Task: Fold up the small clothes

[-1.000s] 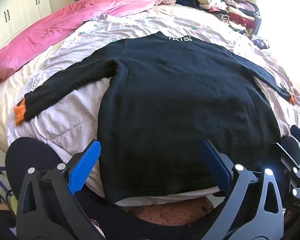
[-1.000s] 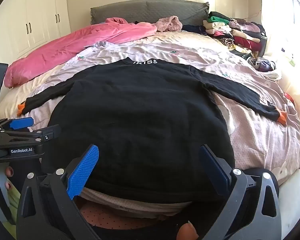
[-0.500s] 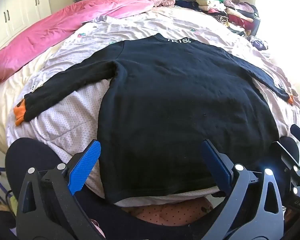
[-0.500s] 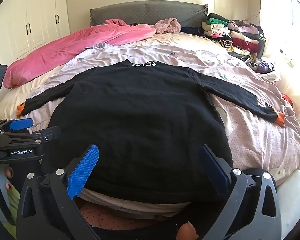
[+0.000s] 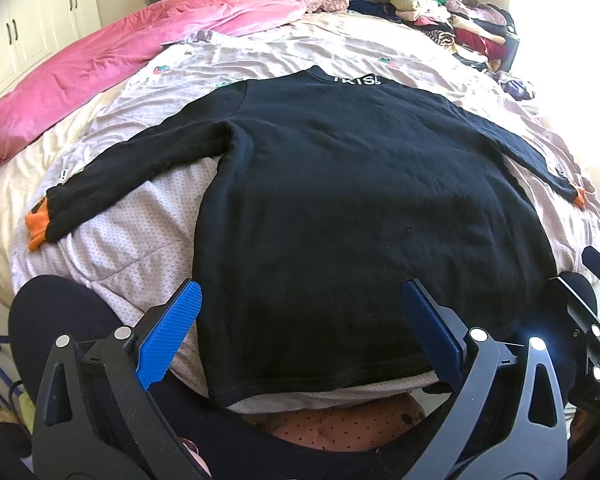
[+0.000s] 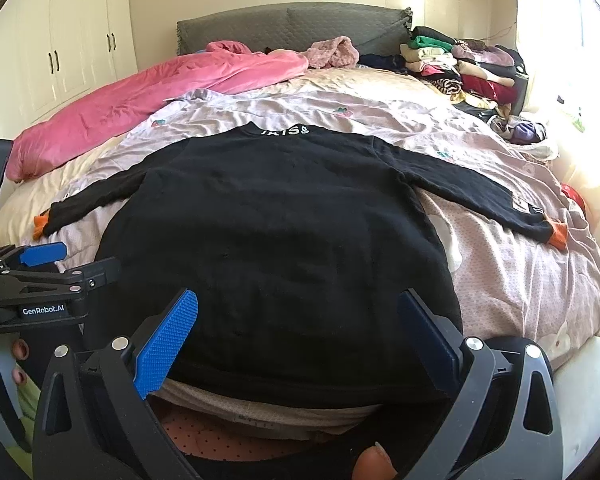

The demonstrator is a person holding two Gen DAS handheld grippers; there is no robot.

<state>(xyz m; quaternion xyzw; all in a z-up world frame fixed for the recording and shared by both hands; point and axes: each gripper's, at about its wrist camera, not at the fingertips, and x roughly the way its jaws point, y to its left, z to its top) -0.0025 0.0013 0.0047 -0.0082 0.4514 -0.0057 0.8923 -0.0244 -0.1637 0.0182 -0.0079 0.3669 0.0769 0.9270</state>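
Where the bed (image 6: 512,280) fills nearly the whole room, its pale pink quilted cover (image 5: 140,240), printed with small strawberries, lies wrinkled and carries a black long-sleeved sweater (image 5: 352,216) spread flat on its back, collar toward the headboard and hem at the near edge. Both sleeves reach outward, each ending in an orange cuff (image 5: 36,228). White lettering shows at the collar (image 6: 286,131). A bright pink duvet (image 6: 140,100) is bunched along the left side of the bed, running up to the grey padded headboard (image 6: 292,24). A pile of folded clothes (image 6: 460,68) sits at the far right corner, near a sunlit window. Cream wardrobe doors (image 6: 68,52) with dark handles line the left wall. The left gripper (image 5: 304,336) hangs over the sweater's hem, its blue-padded jaws spread wide and holding nothing. The right gripper (image 6: 304,336) hangs likewise over the hem, also released and empty. In the right wrist view the left gripper appears at the left edge, beside the bed.
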